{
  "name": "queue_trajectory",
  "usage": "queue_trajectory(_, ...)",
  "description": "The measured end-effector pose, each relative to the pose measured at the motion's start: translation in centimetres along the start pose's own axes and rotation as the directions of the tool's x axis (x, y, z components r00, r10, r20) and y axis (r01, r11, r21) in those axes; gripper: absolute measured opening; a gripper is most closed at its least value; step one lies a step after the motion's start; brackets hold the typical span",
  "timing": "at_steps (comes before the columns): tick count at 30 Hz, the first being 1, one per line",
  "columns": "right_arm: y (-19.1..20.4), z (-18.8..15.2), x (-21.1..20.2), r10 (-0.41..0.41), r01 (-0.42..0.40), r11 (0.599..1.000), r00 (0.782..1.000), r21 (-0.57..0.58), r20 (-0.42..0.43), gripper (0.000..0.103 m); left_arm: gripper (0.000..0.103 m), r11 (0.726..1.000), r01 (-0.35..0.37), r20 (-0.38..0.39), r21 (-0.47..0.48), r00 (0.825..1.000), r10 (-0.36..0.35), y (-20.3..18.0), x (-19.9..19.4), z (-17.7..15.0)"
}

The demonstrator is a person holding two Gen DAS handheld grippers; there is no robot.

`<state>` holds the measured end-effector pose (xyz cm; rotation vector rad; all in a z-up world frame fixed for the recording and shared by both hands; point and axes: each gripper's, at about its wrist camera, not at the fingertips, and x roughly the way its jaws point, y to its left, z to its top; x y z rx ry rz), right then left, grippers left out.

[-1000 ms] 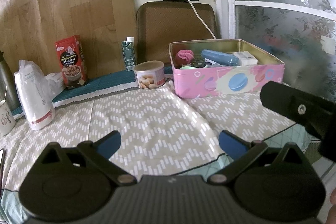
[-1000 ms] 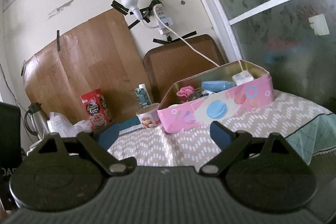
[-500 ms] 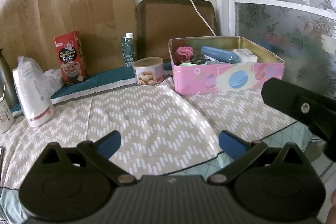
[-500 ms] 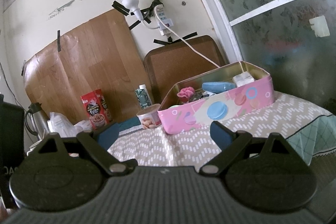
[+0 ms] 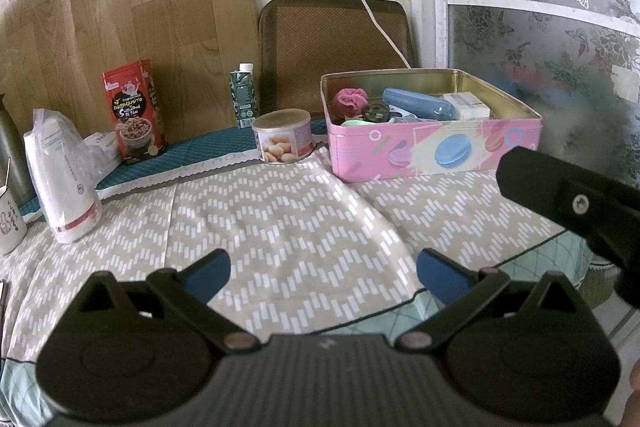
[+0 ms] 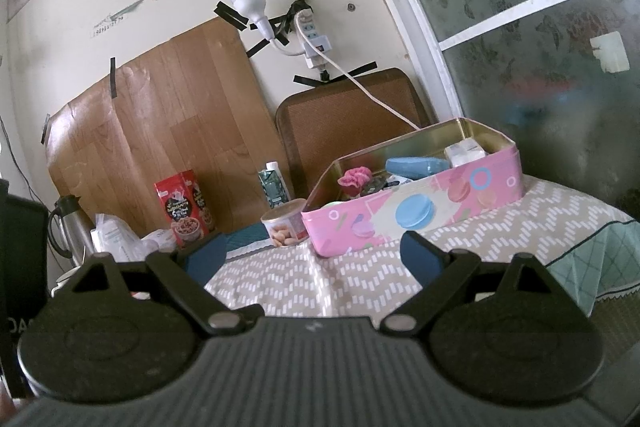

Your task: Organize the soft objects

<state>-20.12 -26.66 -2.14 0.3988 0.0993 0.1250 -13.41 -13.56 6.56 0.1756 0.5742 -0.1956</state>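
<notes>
A pink tin box (image 5: 436, 155) (image 6: 420, 205) printed with macarons stands at the table's far right. Inside lie a pink fluffy scrunchie (image 5: 351, 99) (image 6: 354, 175), a blue case (image 5: 418, 105) (image 6: 416, 165), a white packet (image 5: 468, 105) (image 6: 464, 151) and small dark items. My left gripper (image 5: 323, 273) hovers open over the patterned tablecloth (image 5: 280, 219), well short of the box, nothing between its blue pads. My right gripper (image 6: 314, 253) is open and empty too, low at the table's near edge; its black body (image 5: 576, 203) shows at the right of the left wrist view.
Left of the box stand a nut can (image 5: 283, 141), a green carton (image 5: 244, 95), a red snack box (image 5: 134, 111), a white plastic bag (image 5: 60, 179) and a mug (image 5: 10, 223). A chair back (image 5: 334, 47) and frosted glass door (image 5: 540, 27) lie behind. The table edge (image 5: 520, 259) curves at right.
The left wrist view has tilted slightly downward, so the wall items sit a little higher. The right gripper has barely shifted. Both stay open.
</notes>
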Motion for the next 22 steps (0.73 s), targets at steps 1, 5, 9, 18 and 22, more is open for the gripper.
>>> queue_trajectory(1,0.00,0.00,0.00,0.000,0.000,1.000,1.000,0.000,0.000,0.096,0.103,1.000,-0.001,0.000,-0.001,1.000,0.001,-0.03,0.00,0.00)
queue_trajectory(5,0.04,0.01,-0.03,-0.001,0.001,1.000,1.000,0.000,0.000,0.096,0.103,1.000,-0.001,0.000,-0.001,1.000,0.001,-0.08,-0.02,0.06)
queue_trajectory(9,-0.02,-0.09,0.15,0.001,-0.001,1.000,1.000,-0.001,-0.005,0.096,0.103,1.000,0.003,-0.005,0.000,1.000,-0.003,-0.04,0.06,-0.06)
queue_trajectory(18,-0.09,-0.33,0.19,0.002,-0.002,1.000,1.000,-0.003,-0.012,0.096,0.103,1.000,0.023,-0.008,0.004,1.000,-0.023,0.24,0.15,-0.46)
queue_trajectory(22,-0.05,-0.32,0.19,0.001,-0.001,1.000,1.000,-0.003,-0.010,0.096,0.103,1.000,0.024,0.009,0.010,1.000,-0.024,0.39,-0.07,-0.39)
